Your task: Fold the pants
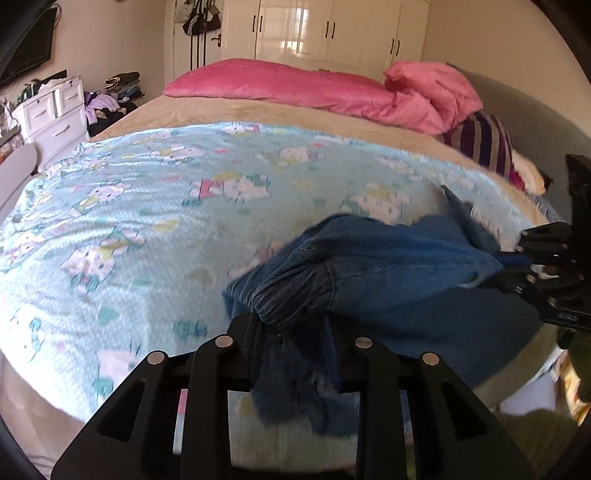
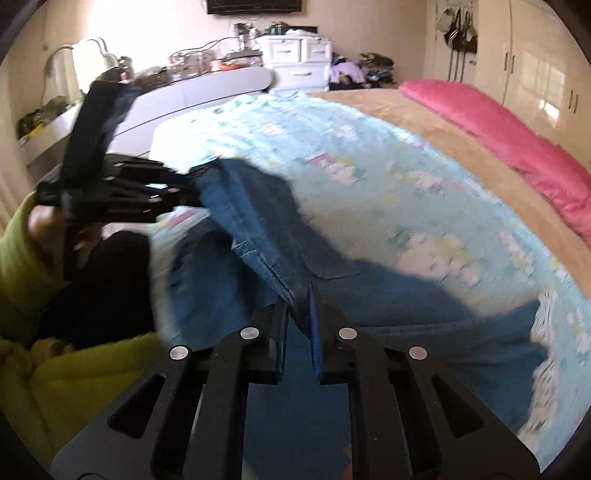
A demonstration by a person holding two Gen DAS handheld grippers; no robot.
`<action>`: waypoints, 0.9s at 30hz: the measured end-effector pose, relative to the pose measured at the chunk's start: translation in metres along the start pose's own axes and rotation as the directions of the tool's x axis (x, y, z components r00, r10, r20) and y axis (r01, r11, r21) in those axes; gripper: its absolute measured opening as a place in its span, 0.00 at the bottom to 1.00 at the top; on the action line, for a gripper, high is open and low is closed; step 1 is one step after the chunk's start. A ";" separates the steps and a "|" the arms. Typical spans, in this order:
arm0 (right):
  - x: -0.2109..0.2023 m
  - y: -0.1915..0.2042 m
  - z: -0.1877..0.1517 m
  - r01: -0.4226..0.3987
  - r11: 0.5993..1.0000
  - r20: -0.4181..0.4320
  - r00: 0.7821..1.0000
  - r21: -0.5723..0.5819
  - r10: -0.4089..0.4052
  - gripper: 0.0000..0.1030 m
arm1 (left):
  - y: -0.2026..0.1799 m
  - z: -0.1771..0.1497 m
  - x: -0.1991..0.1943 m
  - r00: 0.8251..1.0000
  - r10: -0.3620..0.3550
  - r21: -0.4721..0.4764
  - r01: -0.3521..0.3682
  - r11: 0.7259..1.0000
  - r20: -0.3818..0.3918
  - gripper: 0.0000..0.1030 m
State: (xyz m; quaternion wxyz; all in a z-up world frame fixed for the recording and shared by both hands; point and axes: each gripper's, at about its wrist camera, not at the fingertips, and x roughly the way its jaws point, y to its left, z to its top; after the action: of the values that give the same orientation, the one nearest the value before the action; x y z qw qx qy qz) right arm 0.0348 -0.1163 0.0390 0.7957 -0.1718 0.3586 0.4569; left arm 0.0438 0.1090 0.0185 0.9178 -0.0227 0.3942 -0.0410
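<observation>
Blue denim pants hang lifted and stretched between my two grippers above a bed with a light blue cartoon-print sheet. My left gripper is shut on a bunched, gathered band of the denim, and loose cloth dangles below its fingers. At the right edge of that view, my right gripper pinches another edge of the pants. In the right wrist view, my right gripper is shut on a seam of the pants, blue pads nearly together. The left gripper holds the far end at the left.
A pink duvet and a striped pillow lie along the far side of the bed. White drawers and a clothes pile stand beyond the bed; a wardrobe lines the wall. A person's green sleeve is at the left.
</observation>
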 end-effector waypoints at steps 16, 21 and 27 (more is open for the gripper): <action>0.035 0.053 -0.051 -0.053 0.999 -0.131 0.990 -0.004 0.052 0.10 | 0.029 -0.048 -0.030 0.995 0.073 -0.132 -0.082 0.988 -0.069 0.26; 0.035 0.058 -0.052 -0.101 0.995 -0.133 0.986 0.005 0.101 0.22 | -0.010 -0.013 -0.046 1.000 -0.001 -0.067 0.003 0.998 0.028 0.25; -0.006 0.047 -0.040 -0.169 0.984 -0.025 0.985 0.048 0.170 0.28 | -0.031 -0.016 0.016 0.994 -0.028 -0.026 0.025 0.999 -0.108 0.26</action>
State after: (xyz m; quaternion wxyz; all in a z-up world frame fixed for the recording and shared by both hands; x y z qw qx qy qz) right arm -0.0238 -0.1194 0.0188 0.7524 -0.1288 0.3937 0.5122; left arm 0.0415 0.0764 -0.0022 0.8941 -0.0371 0.4436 -0.0493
